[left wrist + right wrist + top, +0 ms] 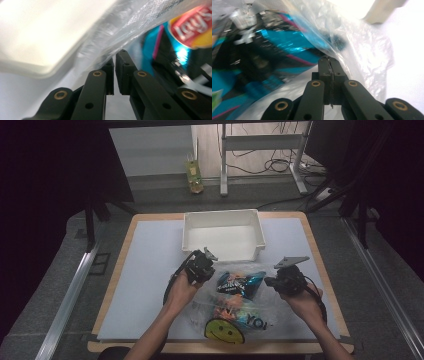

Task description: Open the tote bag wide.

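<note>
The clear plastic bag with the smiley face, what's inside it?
Through the plastic bag shows a blue and black snack packet with a red Lay's logo, plus orange shapes lower down. The bag's print and folds hide what those are.

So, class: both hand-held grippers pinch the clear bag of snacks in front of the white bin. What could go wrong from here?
1. The thin bag could tear or slip where the left hand-held gripper and right hand-held gripper each pinch only a little film.
2. The chip packet lies near the bag's mouth and might slide out.
3. The bag could catch on the bin wall.
</note>
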Motion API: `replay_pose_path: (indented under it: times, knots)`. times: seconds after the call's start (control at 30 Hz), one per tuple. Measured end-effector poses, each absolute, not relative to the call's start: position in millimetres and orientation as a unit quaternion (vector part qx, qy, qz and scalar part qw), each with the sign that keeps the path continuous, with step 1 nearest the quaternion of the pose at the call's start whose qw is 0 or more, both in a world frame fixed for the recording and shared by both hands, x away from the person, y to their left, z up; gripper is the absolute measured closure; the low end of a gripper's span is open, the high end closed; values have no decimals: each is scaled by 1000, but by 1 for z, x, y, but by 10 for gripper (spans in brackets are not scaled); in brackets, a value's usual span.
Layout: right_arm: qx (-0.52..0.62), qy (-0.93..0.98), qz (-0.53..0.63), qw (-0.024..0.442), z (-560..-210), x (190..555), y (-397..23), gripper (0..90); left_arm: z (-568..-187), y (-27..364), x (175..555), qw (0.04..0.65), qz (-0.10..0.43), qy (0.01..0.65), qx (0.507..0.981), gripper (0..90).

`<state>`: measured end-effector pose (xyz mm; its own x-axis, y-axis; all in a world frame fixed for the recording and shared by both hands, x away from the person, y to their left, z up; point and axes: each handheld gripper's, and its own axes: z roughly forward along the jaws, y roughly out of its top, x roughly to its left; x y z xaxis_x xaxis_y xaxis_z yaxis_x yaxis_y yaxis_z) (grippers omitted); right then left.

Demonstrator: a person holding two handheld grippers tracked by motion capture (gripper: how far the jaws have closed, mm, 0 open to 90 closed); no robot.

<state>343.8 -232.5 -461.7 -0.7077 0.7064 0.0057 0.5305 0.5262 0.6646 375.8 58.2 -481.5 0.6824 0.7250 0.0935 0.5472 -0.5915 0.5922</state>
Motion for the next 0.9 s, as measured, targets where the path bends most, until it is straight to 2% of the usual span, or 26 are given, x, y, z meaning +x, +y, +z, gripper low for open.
replay_pose_path:
  times: [0.17, 0.3, 0.57, 0.63, 0.73, 0.9]
  knots:
    - [371, 853, 332, 154, -460, 356, -236, 893, -484, 53, 387, 267, 176, 368, 873, 863]
    - [380, 848, 333, 160, -460, 368, -238, 893, -483, 51, 385, 307, 133, 360, 871, 860]
    - [394, 846, 332, 137, -472, 390, -240, 893, -474, 49, 371, 379, 59, 321, 866, 844]
    - [396, 847, 332, 127, -478, 394, -239, 893, -478, 44, 368, 365, 64, 317, 873, 844]
    - [405, 846, 329, 106, -490, 398, -239, 893, -486, 38, 370, 318, 102, 324, 885, 848]
    - [408, 850, 325, 79, -507, 397, -235, 893, -504, 43, 380, 275, 130, 349, 886, 857]
